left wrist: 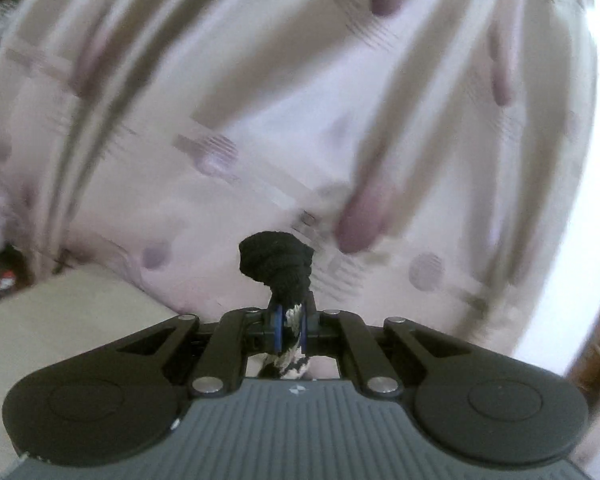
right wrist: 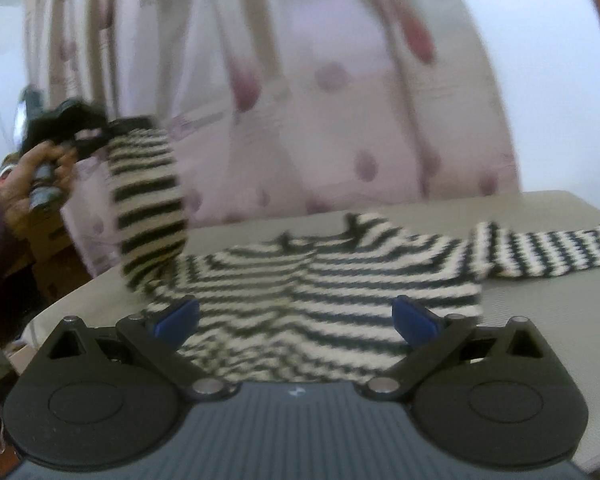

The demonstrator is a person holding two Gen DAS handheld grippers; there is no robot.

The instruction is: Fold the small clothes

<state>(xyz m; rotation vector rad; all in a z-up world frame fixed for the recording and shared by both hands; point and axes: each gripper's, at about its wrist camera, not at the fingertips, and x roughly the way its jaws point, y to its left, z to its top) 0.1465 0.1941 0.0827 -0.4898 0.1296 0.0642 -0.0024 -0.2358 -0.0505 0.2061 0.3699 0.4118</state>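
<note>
The small black-and-white striped knitted sweater (right wrist: 300, 292) lies spread flat on the pale grey padded table (right wrist: 540, 320), neck away from the right gripper, body still unfolded. One striped sleeve (right wrist: 548, 252) lies stretched out flat to the right side. The other striped sleeve (right wrist: 148, 200) is lifted clear of the table, its black cuff (left wrist: 276, 264) pinched between the pressed-together jaws of the left gripper (left wrist: 291, 320), which a person's hand (right wrist: 32, 184) in a purple cuff holds up at the left. The right gripper (right wrist: 296, 320) hovers low over the hem with jaws spread wide and nothing between them. Judgement: the first sleeve fold is under way; the second sleeve and the body folds remain. A pale patterned curtain (right wrist: 300, 100) hangs behind.
</note>
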